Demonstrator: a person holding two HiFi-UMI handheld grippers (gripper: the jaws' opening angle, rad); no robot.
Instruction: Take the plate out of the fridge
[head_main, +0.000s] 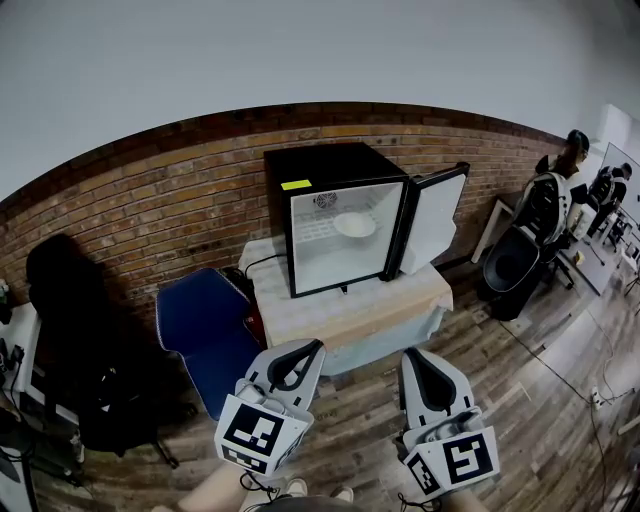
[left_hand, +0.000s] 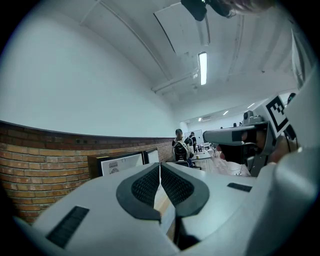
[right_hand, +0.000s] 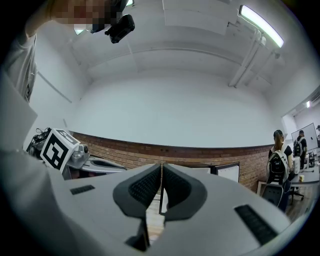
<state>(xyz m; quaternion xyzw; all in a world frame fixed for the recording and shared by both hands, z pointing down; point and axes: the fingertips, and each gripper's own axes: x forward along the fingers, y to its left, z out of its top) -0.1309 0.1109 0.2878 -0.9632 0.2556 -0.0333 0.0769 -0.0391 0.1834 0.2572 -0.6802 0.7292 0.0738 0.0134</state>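
The right gripper (right_hand: 161, 167) has its two dark ribbed pads (right_hand: 145, 187) pressed together at the tips, with nothing between them, and it points towards a brick wall (right_hand: 150, 152) under a broad white wall. To its left the left gripper (right_hand: 95, 162) shows with its black-and-white marker cube, while just right of the jaws stands the white fridge door (right_hand: 227, 172) in its dark frame. At the far right a person (right_hand: 276, 160) with a backpack stands, and a strip light (right_hand: 260, 19) runs across the ceiling.

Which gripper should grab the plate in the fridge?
Probably the left gripper: it lines up with the mini fridge's open front, where the plate sits. The right gripper faces the open door side. Both are shut, far off.
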